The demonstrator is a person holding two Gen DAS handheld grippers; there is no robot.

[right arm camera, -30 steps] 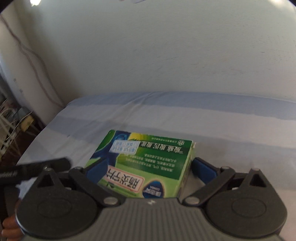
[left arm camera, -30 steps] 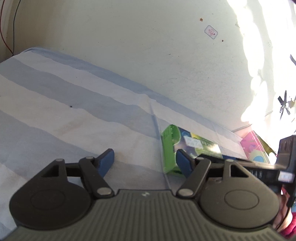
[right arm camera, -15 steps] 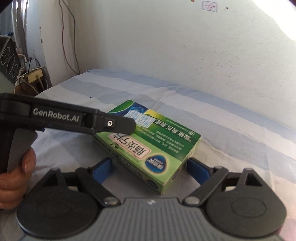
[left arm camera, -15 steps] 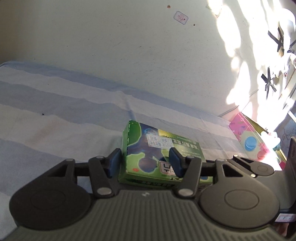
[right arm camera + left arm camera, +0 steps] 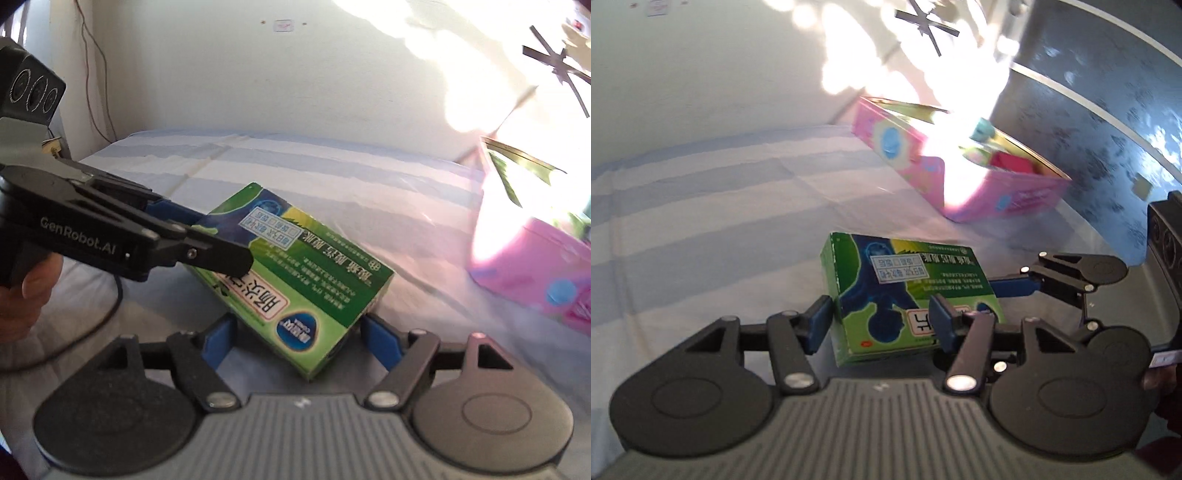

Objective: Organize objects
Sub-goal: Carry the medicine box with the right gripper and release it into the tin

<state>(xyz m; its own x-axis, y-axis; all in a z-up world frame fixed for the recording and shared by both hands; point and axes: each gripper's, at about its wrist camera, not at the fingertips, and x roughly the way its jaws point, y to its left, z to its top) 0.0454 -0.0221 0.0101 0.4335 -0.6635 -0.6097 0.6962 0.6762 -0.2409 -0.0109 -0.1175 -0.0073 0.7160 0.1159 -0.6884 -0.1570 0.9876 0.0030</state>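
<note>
A green medicine box (image 5: pixel 908 291) hangs tilted above the striped sheet. My left gripper (image 5: pixel 882 321) is shut on its near end, one blue pad at the box's left edge and the other on its printed face. In the right wrist view the left gripper (image 5: pixel 207 240) reaches in from the left, with a black finger lying over the green box (image 5: pixel 295 273). My right gripper (image 5: pixel 297 332) has the box's near corner between its jaws. These jaws are closing and the pads stand very close to the box's sides. An open pink box (image 5: pixel 1015 199) holding several items stands just beyond.
The blue-and-white striped sheet (image 5: pixel 701 221) covers the surface up to a pale wall. The pink box (image 5: pixel 535 266) is at the right under strong sun glare. A person's hand (image 5: pixel 26 291) holds the left gripper's handle. Cables (image 5: pixel 92 55) hang at the far left corner.
Both grippers have swung right with the green box, and the pink box is now close ahead. The left jaws shut on the box. The right jaws have narrowed around it.
</note>
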